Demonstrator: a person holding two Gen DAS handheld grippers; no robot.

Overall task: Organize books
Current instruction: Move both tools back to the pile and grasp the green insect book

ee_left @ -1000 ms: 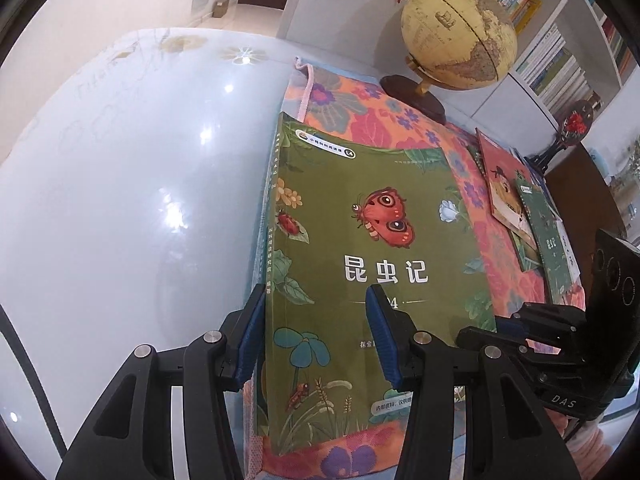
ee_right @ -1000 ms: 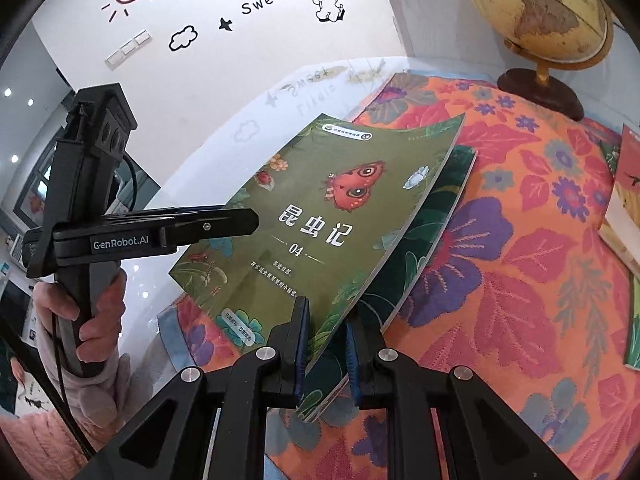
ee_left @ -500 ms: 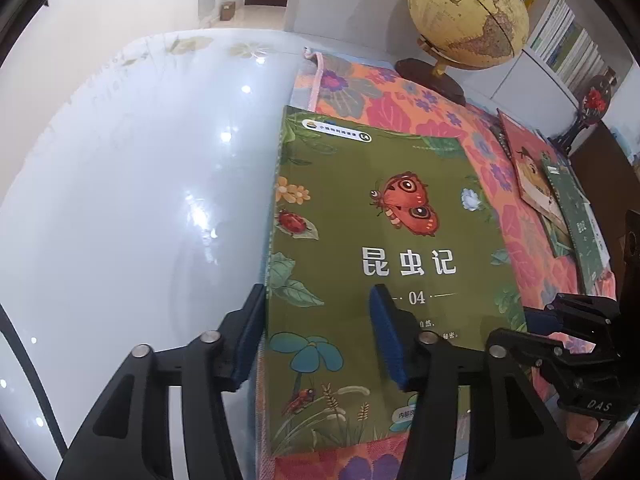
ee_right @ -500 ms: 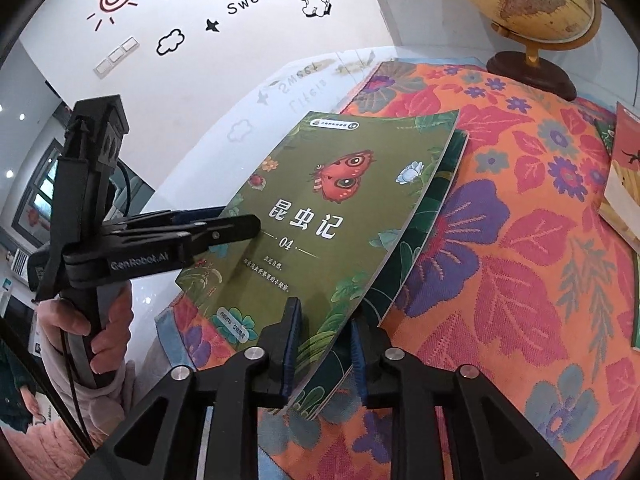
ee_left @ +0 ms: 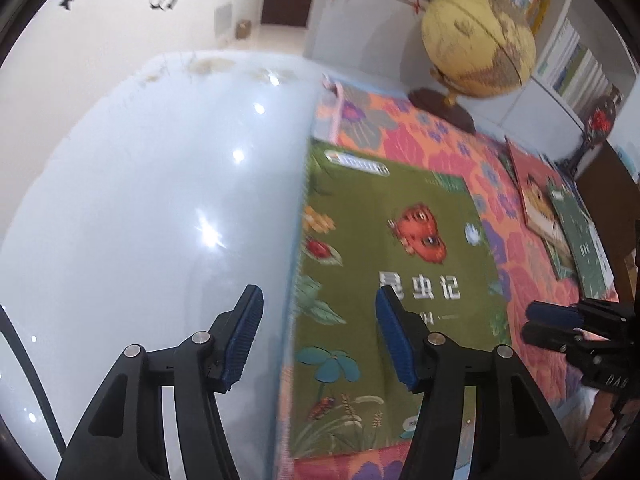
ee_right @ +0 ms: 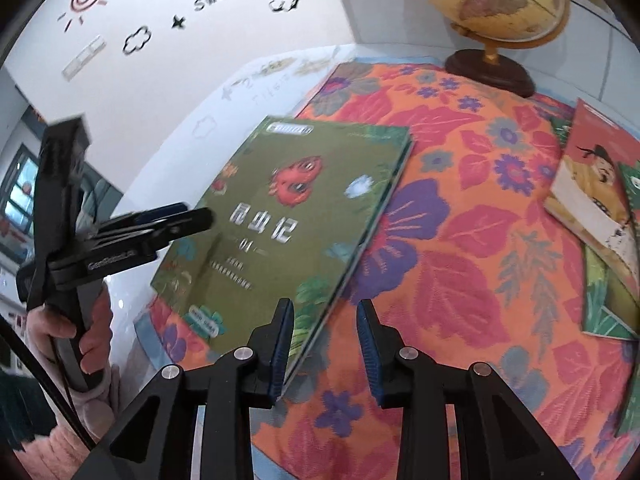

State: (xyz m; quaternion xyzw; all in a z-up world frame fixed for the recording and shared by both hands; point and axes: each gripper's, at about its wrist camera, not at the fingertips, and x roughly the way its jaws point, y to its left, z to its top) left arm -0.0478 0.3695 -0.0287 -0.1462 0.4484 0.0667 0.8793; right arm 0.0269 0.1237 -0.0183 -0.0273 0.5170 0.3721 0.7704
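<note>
I am holding both my left tongs [ee_left: 318,336] and right tongs [ee_right: 324,344] open over the green book [ee_right: 296,220] lying on the flowered cloth [ee_right: 460,248], which looks thin, light and bendy, so gripping the edge near its spine seems safest.

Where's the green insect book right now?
The green insect book lies flat on the floral cloth, at the cloth's left edge beside the white table, near side of the globe.
</note>
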